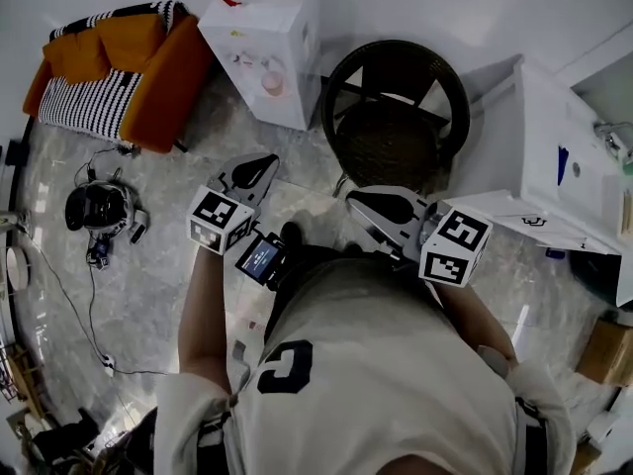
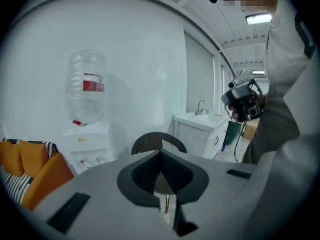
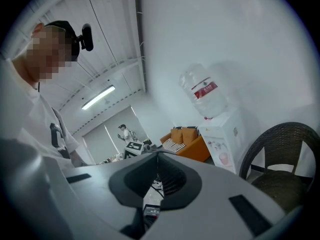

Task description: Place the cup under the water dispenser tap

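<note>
Left tool (image 1: 259, 166) and right tool (image 1: 364, 204) are both pressed together on nothing, well apart from each other; right gripper view shows the pink cup (image 3: 223, 158) in the water dispenser (image 3: 226, 134) tap recess, indistinct in left gripper view.

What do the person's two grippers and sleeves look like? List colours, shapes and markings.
Both the left gripper and right gripper have pale grey bodies, dark pointed jaw pads and a white cube bearing black square markers. The person wears a light short-sleeved shirt with a dark emblem.
</note>
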Tool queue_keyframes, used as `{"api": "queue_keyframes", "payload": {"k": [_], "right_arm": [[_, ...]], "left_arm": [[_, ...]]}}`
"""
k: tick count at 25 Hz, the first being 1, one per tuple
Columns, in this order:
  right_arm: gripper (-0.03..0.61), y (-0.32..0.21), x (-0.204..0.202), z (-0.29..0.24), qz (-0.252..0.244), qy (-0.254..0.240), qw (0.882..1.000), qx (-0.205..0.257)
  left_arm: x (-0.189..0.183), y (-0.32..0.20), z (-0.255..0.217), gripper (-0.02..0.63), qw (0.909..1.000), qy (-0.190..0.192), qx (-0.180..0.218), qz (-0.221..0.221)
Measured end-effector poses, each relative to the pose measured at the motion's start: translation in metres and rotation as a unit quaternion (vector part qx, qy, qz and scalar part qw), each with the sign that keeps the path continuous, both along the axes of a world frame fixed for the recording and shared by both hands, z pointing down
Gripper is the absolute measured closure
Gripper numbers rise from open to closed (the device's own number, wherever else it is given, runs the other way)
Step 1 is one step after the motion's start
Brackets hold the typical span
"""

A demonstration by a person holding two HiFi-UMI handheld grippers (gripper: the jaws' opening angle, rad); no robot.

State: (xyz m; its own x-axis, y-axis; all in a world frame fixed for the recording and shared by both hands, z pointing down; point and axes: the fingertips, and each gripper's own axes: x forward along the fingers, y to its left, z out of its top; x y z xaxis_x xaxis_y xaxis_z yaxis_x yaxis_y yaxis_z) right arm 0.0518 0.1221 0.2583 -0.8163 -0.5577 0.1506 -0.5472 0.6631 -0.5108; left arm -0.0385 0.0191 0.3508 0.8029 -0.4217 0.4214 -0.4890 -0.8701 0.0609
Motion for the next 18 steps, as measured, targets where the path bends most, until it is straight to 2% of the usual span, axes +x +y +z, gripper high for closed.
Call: {"api": "queue_keyframes", "payload": {"k": [5,8,13,18], "right_arm": [[0.549,0.021,0.023,0.010,-0.006,0.012,1.000,-0.013],[0.550,0.027,0.025,0.016,-0.018,0.025,0.999,-0.018],[0.549,0.033,0.019,0.013,-0.047,0.026,0.999,-0.007],[0.549,0.035,0.011,0.007,-0.071,0.014,0.997,0.006]], "left_arm": [[0.008,0.002,0.047,0.557,0.9991,-0.031,-0.021,-0.022],[0.005,0.013,0.050,0.557,0.9986,-0.043,-0.021,-0.023],[-0.002,0.054,0.007,0.557,0.9991,-0.013,-0.003,-0.041],[0.008,0.081,-0.051,0.557,0.9975,0.029,0.025,-0.059]]}}
